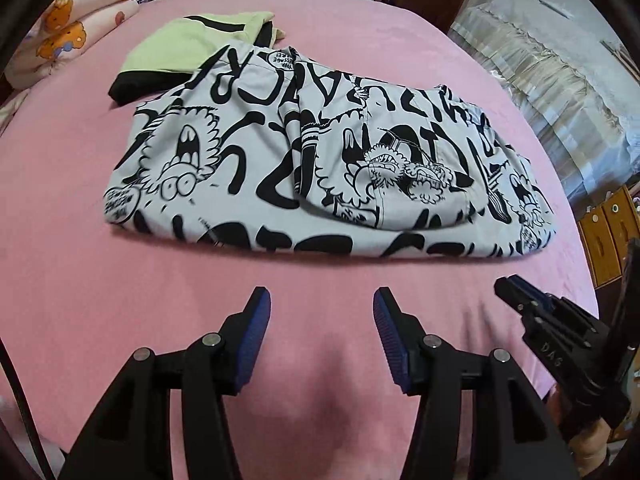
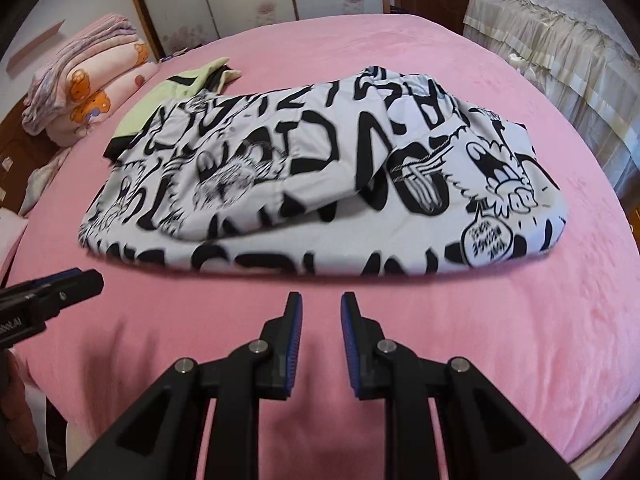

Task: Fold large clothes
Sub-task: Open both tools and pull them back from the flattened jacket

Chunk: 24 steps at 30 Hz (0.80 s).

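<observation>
Printed garment (image 1: 320, 168), grey-white with black cartoon lettering, lying folded mid-bed on pink bedspread (image 1: 80, 280), overlapping a green-and-black garment (image 1: 180, 48) at its far-left corner; folded quilts (image 2: 88, 96) stacking at the left edge, draped furniture (image 2: 560, 40) standing right; bare pink strip running along the near edge; left gripper (image 1: 322, 300) hovering spread and empty, right gripper (image 2: 320, 304) narrowly parted, gripping nothing
</observation>
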Tool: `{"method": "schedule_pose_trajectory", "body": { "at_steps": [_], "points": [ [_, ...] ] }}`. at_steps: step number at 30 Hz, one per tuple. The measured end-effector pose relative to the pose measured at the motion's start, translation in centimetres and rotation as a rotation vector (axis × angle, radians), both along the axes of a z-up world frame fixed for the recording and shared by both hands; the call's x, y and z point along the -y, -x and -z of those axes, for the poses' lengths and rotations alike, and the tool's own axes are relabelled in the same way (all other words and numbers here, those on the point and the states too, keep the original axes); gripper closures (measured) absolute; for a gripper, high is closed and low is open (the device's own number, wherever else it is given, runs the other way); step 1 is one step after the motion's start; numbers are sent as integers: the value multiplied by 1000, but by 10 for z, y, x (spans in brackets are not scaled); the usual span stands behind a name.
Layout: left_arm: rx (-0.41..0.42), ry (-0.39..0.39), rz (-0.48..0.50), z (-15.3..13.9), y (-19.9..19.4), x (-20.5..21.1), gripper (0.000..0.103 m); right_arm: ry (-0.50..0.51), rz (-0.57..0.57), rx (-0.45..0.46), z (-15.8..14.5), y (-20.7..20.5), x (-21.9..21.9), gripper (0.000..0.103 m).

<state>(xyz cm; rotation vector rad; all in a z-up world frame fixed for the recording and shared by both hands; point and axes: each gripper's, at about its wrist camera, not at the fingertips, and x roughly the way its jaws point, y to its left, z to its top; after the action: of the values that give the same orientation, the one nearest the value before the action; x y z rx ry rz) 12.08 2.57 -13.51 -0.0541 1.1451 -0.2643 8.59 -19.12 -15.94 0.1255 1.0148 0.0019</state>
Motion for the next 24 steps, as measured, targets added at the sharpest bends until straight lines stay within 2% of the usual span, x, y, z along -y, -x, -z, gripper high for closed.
{"method": "schedule_pose_trajectory", "body": {
  "at_steps": [8,10,14,18,24],
  "points": [
    [-1,42,-31,2,12,-20,41,3,-37,4,-4,11,-19,83],
    [-8,87,-49,11,10,-29,35,-5,-41,10,-5,9,-22,83],
    [-60,179,-97,37,-3,-41,35,-15,-50,33,-9,2,-28,83],
    [-102,217,-127,64,-18,-46,35,-23,-60,56,-13,-8,-33,83],
    [-88,305,-166,84,-42,-57,35,2,-61,108,-18,-26,-37,83]
  ]
}}
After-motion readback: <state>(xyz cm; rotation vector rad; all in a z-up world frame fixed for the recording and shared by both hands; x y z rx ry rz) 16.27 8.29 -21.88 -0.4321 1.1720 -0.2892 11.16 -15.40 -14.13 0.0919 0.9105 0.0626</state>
